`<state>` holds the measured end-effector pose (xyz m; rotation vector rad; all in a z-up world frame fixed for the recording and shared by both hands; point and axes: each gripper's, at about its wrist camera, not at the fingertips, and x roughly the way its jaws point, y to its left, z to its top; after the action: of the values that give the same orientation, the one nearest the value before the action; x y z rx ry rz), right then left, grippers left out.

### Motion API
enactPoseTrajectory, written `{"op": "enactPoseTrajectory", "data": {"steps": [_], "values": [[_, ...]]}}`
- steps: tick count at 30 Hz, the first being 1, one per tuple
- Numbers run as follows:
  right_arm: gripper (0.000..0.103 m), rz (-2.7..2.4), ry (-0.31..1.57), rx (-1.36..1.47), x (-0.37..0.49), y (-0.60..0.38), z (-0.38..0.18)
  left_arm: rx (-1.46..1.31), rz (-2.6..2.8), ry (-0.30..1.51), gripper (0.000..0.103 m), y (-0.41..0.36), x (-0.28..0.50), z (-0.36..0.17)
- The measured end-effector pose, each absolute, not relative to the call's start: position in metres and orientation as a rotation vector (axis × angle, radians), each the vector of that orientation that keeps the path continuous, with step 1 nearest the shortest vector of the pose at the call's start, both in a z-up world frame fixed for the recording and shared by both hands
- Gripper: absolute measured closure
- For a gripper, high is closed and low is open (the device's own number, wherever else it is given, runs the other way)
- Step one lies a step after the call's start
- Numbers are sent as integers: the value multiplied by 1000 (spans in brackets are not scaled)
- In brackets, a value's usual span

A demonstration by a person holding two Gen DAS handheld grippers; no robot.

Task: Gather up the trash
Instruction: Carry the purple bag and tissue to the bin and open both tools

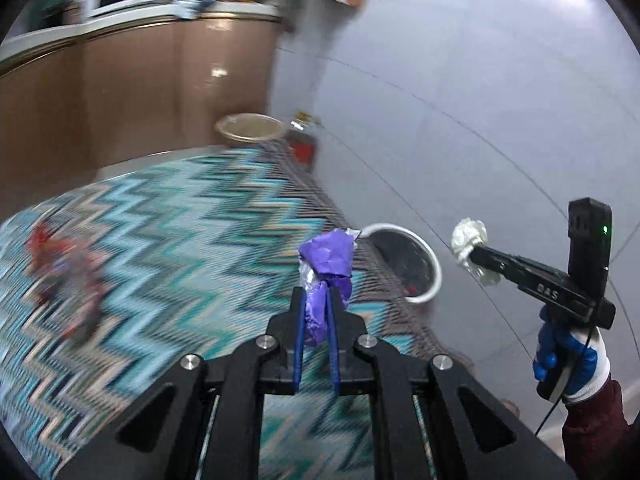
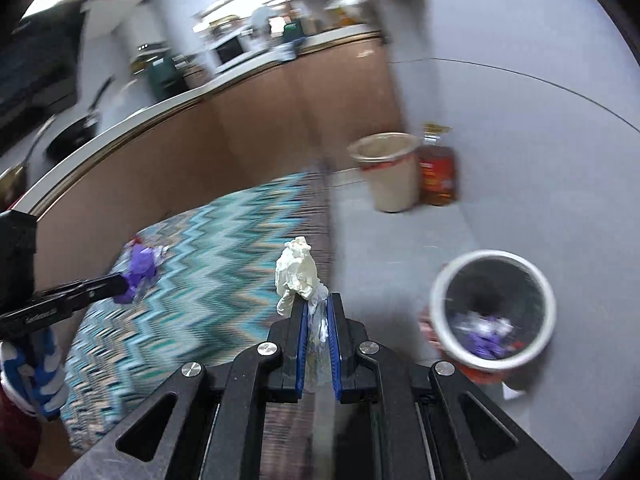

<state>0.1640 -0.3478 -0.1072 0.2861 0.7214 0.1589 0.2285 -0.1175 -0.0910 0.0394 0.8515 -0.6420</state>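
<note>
Left claw (image 1: 316, 300) pinches a purple wrapper (image 1: 326, 258) over the rug (image 1: 168, 216). Right claw (image 2: 318, 304) grips a white wad (image 2: 298, 270). The floor bin (image 2: 494, 310) holds purple and white scraps.

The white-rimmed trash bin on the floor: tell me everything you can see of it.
The trash bin is round, with a thick white rim and dark inside walls, and looks like plastic. It stands upright on the grey floor, just off the zigzag rug's fringed edge. Purple and silvery scraps lie inside. Something red sits low against its outside. No gripper touches it.
</note>
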Motion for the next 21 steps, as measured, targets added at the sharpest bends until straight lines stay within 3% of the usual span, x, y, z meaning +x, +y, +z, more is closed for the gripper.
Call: {"op": "enactPoseTrajectory", "data": {"steps": [11, 21], "values": [[91, -100, 769, 365, 205, -481, -154, 192, -802, 979, 93, -340, 302, -143], [91, -169, 816, 372, 246, -530, -196, 197, -806, 1044, 91, -430, 351, -191]]}}
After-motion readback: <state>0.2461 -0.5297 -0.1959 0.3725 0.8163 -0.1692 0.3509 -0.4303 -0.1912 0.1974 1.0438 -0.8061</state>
